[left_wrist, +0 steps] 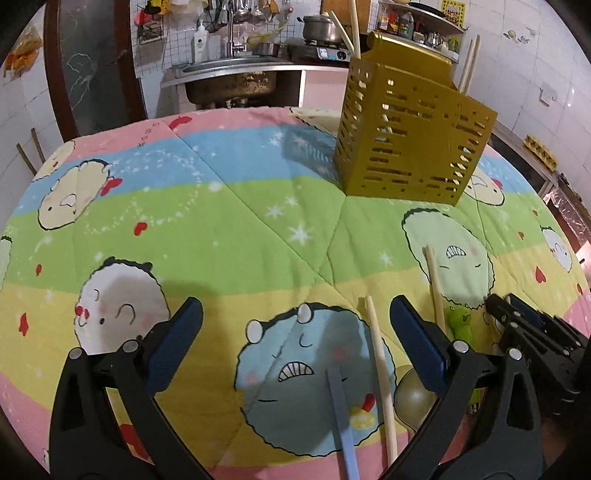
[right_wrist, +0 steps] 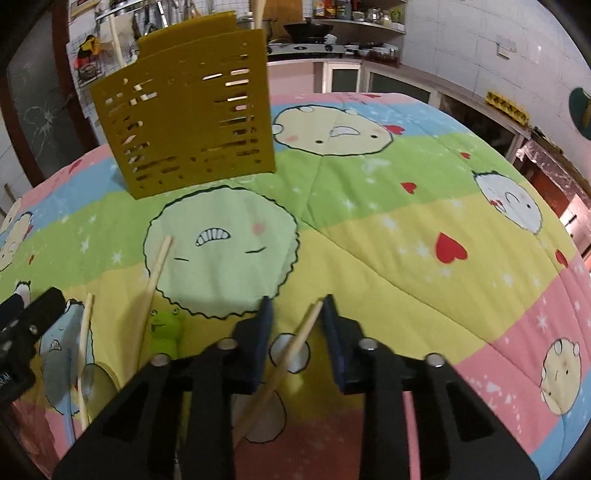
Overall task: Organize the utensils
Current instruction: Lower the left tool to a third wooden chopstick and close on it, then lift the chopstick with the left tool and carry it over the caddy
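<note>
A gold slotted utensil holder (left_wrist: 410,133) stands on the quilt at the back, with several wooden chopsticks (left_wrist: 354,26) upright in it; it also shows in the right wrist view (right_wrist: 192,122). My left gripper (left_wrist: 295,314) is open and empty above a loose chopstick (left_wrist: 380,373), a blue-handled utensil (left_wrist: 341,413) and a metal spoon (left_wrist: 412,395). Another chopstick (left_wrist: 434,284) lies by a green frog rest (left_wrist: 460,323). My right gripper (right_wrist: 297,306) hangs partly open around a chopstick (right_wrist: 284,365) that lies slanted between its jaws, and it also shows in the left wrist view (left_wrist: 517,314).
The table is covered by a striped cartoon quilt (left_wrist: 229,206). A sink (left_wrist: 229,70) and stove with a pot (left_wrist: 321,29) stand behind the table. Cabinets (right_wrist: 406,88) and tiled walls lie beyond the far edge. The left gripper tip (right_wrist: 33,314) shows at left in the right wrist view.
</note>
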A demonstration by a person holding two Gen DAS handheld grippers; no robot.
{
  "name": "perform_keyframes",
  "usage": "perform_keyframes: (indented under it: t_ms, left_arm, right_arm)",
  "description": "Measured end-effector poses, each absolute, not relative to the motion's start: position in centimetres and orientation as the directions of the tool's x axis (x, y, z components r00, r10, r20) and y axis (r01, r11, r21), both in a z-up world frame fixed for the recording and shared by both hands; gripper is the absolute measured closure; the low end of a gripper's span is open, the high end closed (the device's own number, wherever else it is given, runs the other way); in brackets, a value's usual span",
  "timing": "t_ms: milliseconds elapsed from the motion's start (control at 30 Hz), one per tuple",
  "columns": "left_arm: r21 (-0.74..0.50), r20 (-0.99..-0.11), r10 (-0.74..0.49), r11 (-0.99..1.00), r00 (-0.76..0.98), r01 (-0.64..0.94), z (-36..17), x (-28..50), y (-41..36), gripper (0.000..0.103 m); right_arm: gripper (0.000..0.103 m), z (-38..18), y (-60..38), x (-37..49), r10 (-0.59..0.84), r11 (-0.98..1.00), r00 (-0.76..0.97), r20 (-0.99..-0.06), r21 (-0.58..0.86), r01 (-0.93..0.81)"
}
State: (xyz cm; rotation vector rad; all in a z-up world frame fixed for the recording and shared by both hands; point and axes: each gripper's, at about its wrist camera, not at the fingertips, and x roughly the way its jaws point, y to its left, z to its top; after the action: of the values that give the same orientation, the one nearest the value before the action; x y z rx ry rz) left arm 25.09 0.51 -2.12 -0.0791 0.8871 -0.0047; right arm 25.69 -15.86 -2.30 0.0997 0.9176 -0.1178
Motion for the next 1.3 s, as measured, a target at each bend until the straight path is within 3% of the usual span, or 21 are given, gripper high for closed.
perform_keyframes:
  t_ms: [200,533,700,767,900,1067,1300]
  left_arm:
    - [-0.066,-0.793,-0.053,0.998,0.607,0.000,-2.6,25.4,-0.5,0.017]
    - [-0.074,-0.824,-0.089,0.996,0.560,0.049,-3.6,26.1,-2.4,0.045]
    - [-0.062,-0.825,-0.081,0.997,0.560,0.053,-3.8,26.4,-3.2,0.052]
    - [-0.066,-0.823,-0.089,0.996,0.561,0.062,-3.8,26.6,-3.4,0.064]
    - [-0.062,-0.817,-0.083,0.997,0.571,0.055,-3.9,26.9,-3.7,0.075]
    - [-0.061,-0.811,-0.076,0.997,0.580,0.046,-3.8,27.3,-3.6,0.099]
    - [-0.075,-0.786,-0.091,0.996,0.611,0.053,-2.9,26.9,-3.6,0.099]
  right_arm:
    - [0.087,-2.2,-16.4,26.0,-0.004,0.995,0.606,-0.796,0.059,0.085]
    - [0.087,-2.1,-17.4,26.9,0.019,0.996,0.603,-0.798,0.064,0.054]
    - [0.087,-2.5,-17.4,27.0,0.020,0.995,0.608,-0.794,0.074,0.063]
    - [0.087,-2.6,-17.5,27.0,0.022,0.994,0.610,-0.792,0.084,0.072]
    - [0.088,-2.7,-17.4,27.1,0.022,0.991,0.617,-0.787,0.098,0.090]
    - [0.089,-2.6,-17.5,27.4,0.035,0.987,0.621,-0.783,0.126,0.103]
    - [0.091,-1.6,-17.6,27.4,0.049,0.981,0.641,-0.766,0.158,0.114]
